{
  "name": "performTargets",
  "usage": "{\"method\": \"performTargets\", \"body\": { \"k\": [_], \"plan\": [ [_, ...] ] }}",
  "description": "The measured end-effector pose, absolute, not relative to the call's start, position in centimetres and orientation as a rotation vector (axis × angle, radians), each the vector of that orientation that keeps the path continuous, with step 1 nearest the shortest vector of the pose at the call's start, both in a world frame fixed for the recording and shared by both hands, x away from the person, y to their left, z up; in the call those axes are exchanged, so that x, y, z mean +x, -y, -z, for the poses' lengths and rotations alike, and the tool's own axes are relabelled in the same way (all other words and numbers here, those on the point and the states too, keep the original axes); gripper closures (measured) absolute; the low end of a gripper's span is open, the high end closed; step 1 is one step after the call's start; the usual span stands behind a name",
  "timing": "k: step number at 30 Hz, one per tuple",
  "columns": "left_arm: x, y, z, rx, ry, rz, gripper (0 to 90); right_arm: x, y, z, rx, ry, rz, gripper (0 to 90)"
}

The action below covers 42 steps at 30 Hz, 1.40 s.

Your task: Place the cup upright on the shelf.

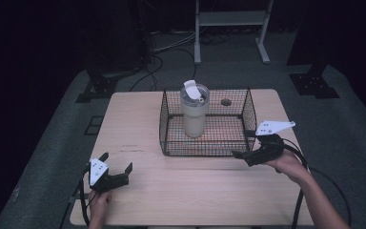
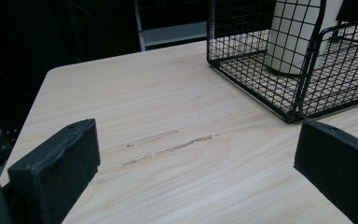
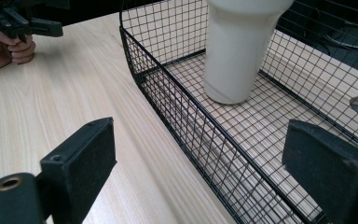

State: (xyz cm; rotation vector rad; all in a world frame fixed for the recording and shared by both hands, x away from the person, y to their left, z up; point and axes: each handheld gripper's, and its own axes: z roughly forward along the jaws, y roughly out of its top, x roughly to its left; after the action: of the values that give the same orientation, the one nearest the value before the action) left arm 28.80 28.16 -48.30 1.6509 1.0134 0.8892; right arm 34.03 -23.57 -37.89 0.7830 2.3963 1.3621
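A black wire basket (image 1: 201, 145) stands at the middle of the wooden table (image 1: 133, 114). Upright inside it is a cream tumbler (image 1: 194, 114) with a clear lid and a raised white flap. My right gripper (image 1: 242, 143) is open at the basket's front right corner. In the right gripper view its jaws straddle the basket (image 3: 177, 112) wall, one outside and one over the inside, with the tumbler (image 3: 237, 51) ahead. My left gripper (image 1: 118, 161) is open above the table's front left, holding nothing. The left gripper view has the basket (image 2: 261, 84) and tumbler (image 2: 291, 37) at upper right.
A round cable hole (image 1: 226, 102) lies in the table behind the basket. Faint scuff marks (image 2: 168, 147) streak the wood ahead of the left gripper. Beyond the table stand a metal frame (image 1: 231, 19), cables and black stand bases (image 1: 97, 88) on the floor.
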Motion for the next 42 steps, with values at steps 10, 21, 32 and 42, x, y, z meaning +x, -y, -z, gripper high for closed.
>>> {"method": "performTargets", "body": {
  "k": [10,21,32,42],
  "plan": [
    [28.8,-28.2,48.3,1.650,-1.015,-0.889,0.0,32.8,24.3,38.8,0.785,-2.392,-1.363,9.1],
    [28.8,-28.1,48.3,1.650,-1.013,-0.890,0.0,31.6,25.5,40.2,0.819,-2.382,-1.378,9.1],
    [28.8,-28.1,48.3,1.653,-1.016,-0.888,0.0,30.9,26.8,41.2,0.861,-2.356,-1.384,9.2],
    [28.8,-28.1,48.3,1.654,-1.016,-0.887,0.0,29.9,28.2,42.9,0.927,-2.334,-1.388,9.2]
  ]
}}
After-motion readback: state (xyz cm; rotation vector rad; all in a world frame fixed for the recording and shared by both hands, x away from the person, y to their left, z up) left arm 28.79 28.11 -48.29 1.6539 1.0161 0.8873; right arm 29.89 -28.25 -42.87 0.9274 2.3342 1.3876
